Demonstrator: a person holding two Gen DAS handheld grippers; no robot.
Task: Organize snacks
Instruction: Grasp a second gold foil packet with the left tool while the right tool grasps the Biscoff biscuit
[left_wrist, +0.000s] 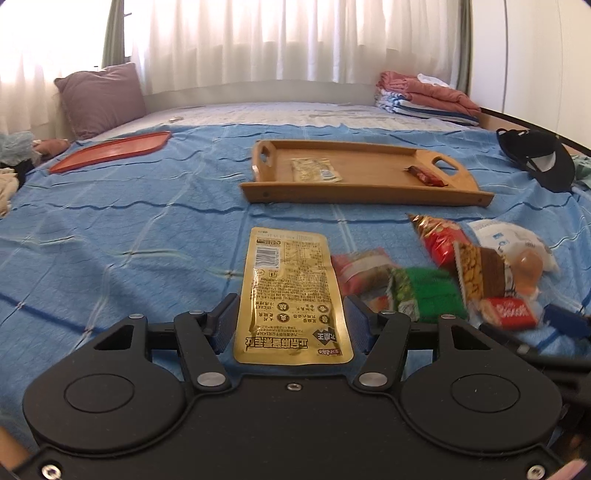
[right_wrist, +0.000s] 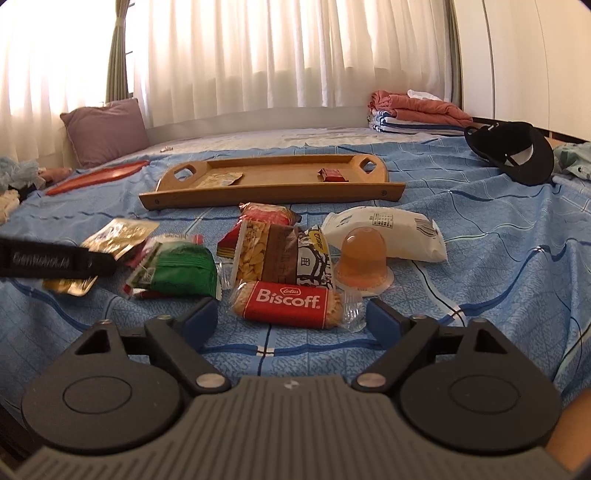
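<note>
Progress was partial: the wooden tray (left_wrist: 369, 192) held two snacks, one pale yellow packet (left_wrist: 314, 170) and one red-brown bar (left_wrist: 426, 175). Left gripper (left_wrist: 291, 325) straddled the gold pouch (left_wrist: 290, 291) lying on the blue bedspread (left_wrist: 129, 240); the fingers flanked its edges, and whether they pinched it could not be told. Right gripper (right_wrist: 291, 321) stood spread, empty, just short of the Biscoff biscuit (right_wrist: 288, 302). Loose pile, well apart from the tray, counted about seven: one Biscoff, one green packet (right_wrist: 181, 269), one peanut pack (right_wrist: 273, 254), one jelly cup (right_wrist: 364, 258), one white bag (right_wrist: 388, 232), two red packs partly hidden.
</note>
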